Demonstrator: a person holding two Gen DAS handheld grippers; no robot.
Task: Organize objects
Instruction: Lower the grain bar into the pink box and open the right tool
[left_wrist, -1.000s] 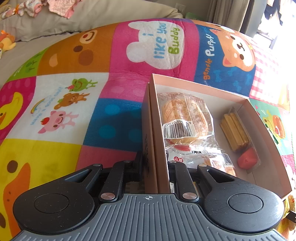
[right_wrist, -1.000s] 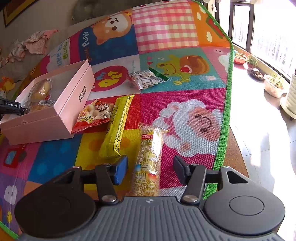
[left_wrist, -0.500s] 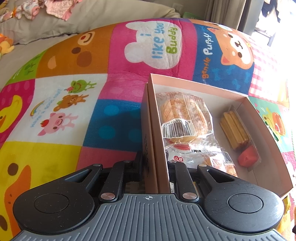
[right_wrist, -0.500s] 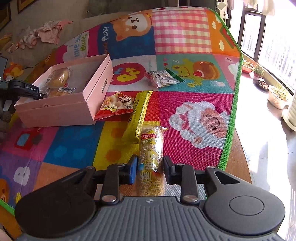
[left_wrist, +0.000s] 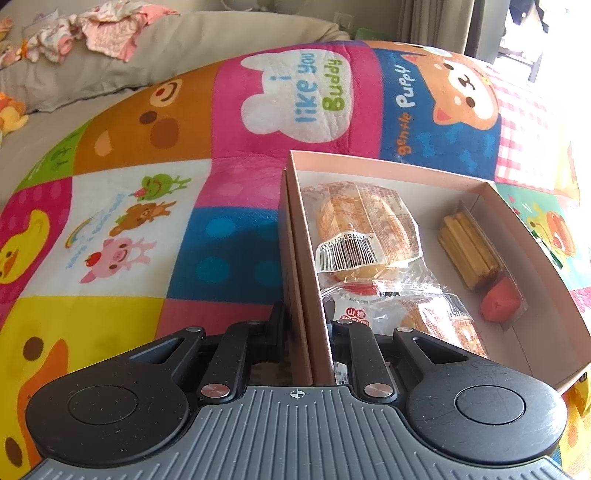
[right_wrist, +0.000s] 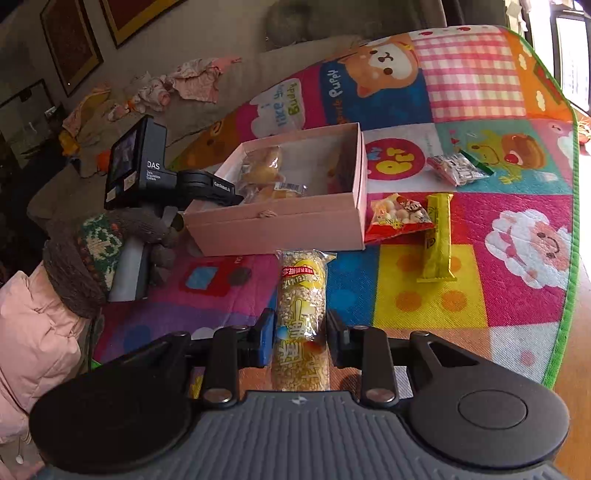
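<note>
Left wrist view: the left gripper (left_wrist: 306, 325) has its jaws pinched on the near wall of the pink box (left_wrist: 495, 192), one jaw outside and one inside. Ahead of the inner jaw, inside the box, lie two wrapped buns (left_wrist: 365, 232) one behind the other, and farther to the right a clear pack of biscuit sticks (left_wrist: 476, 254) against the far wall. So some snacks are already packed, and the box looks held steady for more. The box rests on a bright patchwork play mat (left_wrist: 147, 147); beyond the mat are a grey cushion (left_wrist: 184, 48) and some baby clothes (left_wrist: 103, 26).

Right wrist view: the right gripper (right_wrist: 299, 336) has its jaws closed on a long puffed-grain bar (right_wrist: 301, 317), which sticks out ahead of them, apparently lifted off the mat and pointing toward the box (right_wrist: 288, 225). It is likely the next item to go in. Still on the mat (right_wrist: 424, 295), ahead and to the right of the jaws, are a red snack bag (right_wrist: 399, 218), a yellow bar (right_wrist: 437, 236) touching it, and a small clear packet (right_wrist: 458, 170) farther off, so roughly half the work seems left. A sunlit window is at the far right; framed pictures hang on the wall at the upper left.
</note>
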